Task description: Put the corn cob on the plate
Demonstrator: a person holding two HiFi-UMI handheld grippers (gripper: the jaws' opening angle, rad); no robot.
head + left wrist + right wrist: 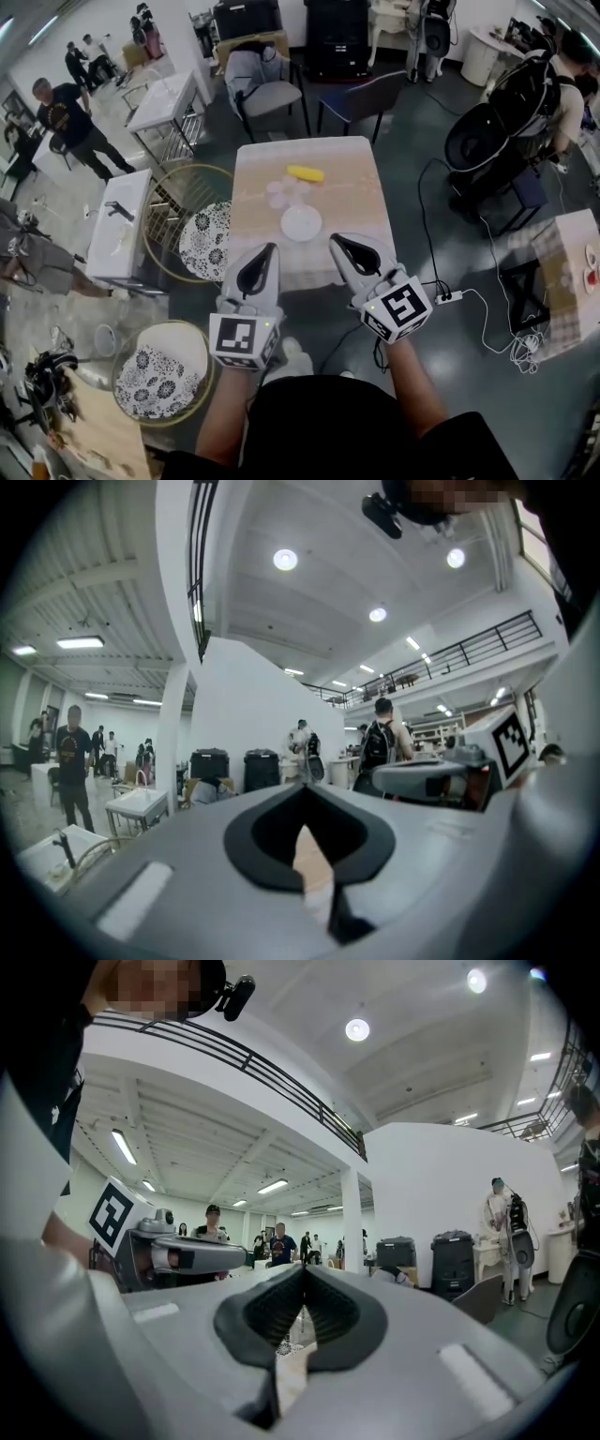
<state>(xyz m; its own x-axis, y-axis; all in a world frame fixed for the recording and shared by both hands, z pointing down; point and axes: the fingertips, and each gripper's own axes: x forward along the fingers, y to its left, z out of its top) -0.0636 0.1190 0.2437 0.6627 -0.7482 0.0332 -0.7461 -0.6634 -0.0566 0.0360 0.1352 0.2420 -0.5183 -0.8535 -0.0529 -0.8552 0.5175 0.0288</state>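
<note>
Head view: one table (361, 202) stands in the middle. On it lie one yellow corn cob (306, 173) and one white plate (301, 223). The corn cob lies on the table top on the far side of the plate, near it but not touching. Two grippers are held over the table's near edge. The left gripper (269, 250) and the right gripper (338, 241) both point toward the plate, and each has its jaw tips together. Two chairs stand behind the table, a grey chair (267, 94) and a dark chair (364, 97).

Left gripper view: the left gripper (302, 787) has its two jaws closed tip to tip, and they grip nothing. The other gripper (431, 780) shows at the right.

Right gripper view: the right gripper (302, 1271) is likewise closed on nothing. The other gripper (178, 1256) shows at the left.
</note>
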